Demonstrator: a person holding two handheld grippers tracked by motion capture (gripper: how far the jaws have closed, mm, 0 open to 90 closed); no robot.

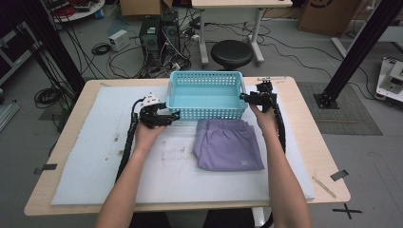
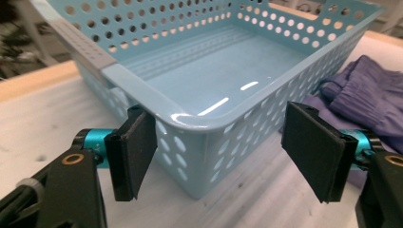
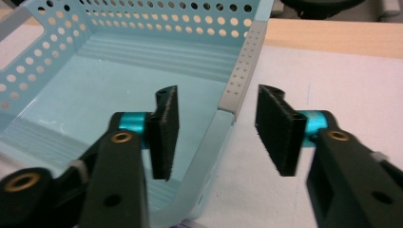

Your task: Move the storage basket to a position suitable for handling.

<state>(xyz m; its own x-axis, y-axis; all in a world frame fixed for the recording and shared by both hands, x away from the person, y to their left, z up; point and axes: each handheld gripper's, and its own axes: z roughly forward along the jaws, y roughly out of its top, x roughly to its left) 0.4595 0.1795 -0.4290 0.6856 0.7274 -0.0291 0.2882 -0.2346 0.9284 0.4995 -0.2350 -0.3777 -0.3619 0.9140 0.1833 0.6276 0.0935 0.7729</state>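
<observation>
We note a light blue plastic basket (image 1: 205,95) standing upright on the white table cover, toward the far edge, midway across. Its walls are perforated with rows of round holes, its floor is smooth, glossy and empty, and grey grip strips (image 3: 242,71) line its short rims. Just in front of it, touching its near wall, we see folded purple shorts (image 1: 228,145) lying flat, with a gathered waistband (image 2: 366,85) and a small pale mark near one corner.

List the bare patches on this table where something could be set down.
Free: the white mat left of the purple garment, and the strip nearer the person. The blue basket holds nothing. Crowded: both basket ends, where the left gripper and right gripper sit.
</observation>
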